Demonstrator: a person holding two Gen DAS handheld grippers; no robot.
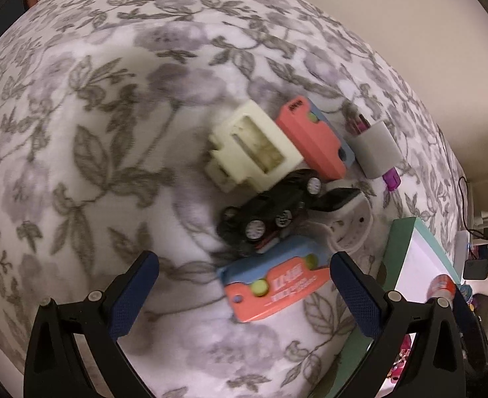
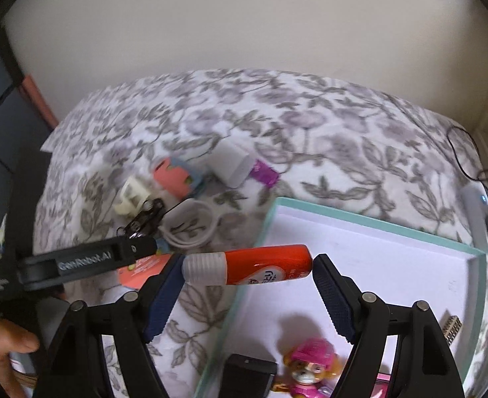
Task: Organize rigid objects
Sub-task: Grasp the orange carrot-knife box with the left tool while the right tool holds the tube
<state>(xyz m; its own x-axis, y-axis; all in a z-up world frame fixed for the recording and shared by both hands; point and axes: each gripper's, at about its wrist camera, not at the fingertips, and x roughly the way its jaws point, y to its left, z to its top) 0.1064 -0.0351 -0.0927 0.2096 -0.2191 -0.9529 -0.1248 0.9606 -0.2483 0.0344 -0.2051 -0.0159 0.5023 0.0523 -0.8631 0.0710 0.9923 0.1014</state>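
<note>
The black arm of the left gripper, seen from the right wrist camera, carries the white lettering "GenRobot.AI". The right gripper has its blue-padded fingers closed on the two ends of a red plastic tube with a ribbed white cap; its white label text is too blurred to read. The tube hangs level over the edge of a shallow white box with a teal rim, which holds a pink toy pup figure. The left gripper's fingers stand wide open, empty. Below them a coral and blue flat plastic case with unreadable print lies beside a glossy black toy car and a cream plastic block. All rest on a soft grey-floral bedspread before a plain beige wall.
</note>
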